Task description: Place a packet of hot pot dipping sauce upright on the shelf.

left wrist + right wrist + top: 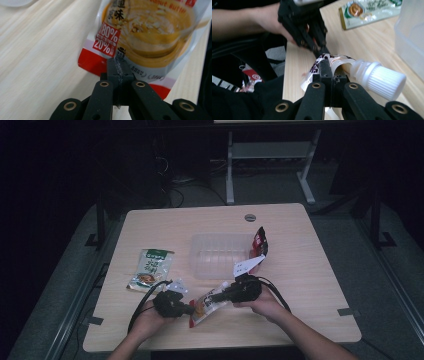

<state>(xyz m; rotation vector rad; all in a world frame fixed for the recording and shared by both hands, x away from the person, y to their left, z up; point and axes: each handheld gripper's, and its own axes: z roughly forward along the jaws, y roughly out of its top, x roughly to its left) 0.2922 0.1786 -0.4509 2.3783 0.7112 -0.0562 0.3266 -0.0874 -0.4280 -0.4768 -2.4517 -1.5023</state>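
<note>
High view, sauce pouch (205, 306) pinched between left claw (192, 309), right claw (209, 297)

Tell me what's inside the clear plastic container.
The clear plastic container looks empty through its walls in the high view. A red packet leaning at its right end hides that corner.

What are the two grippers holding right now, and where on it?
Both hold the spouted sauce pouch: left gripper clamps its bottom edge, right gripper its top beside the white cap.
</note>
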